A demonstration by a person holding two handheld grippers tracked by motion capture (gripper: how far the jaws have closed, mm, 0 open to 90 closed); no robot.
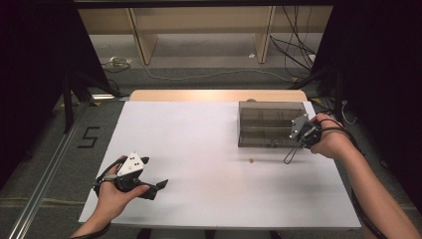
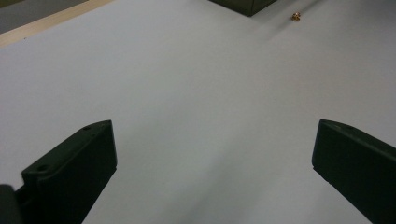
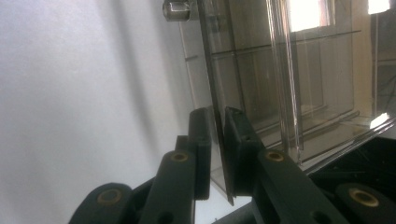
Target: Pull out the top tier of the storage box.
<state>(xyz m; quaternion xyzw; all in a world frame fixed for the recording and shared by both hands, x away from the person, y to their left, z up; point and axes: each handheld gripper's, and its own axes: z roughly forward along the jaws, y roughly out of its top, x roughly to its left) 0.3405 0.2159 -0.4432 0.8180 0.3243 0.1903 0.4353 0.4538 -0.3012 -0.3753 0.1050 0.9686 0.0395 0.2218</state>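
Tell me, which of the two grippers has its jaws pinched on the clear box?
The right gripper: its jaws pinch a thin wall of the clear box. The left gripper rests open over bare table.

There is 1 clear plastic box (image 1: 271,124) at the right gripper (image 1: 293,149). 1 small brass piece (image 1: 251,161) lies between the 2 grippers.
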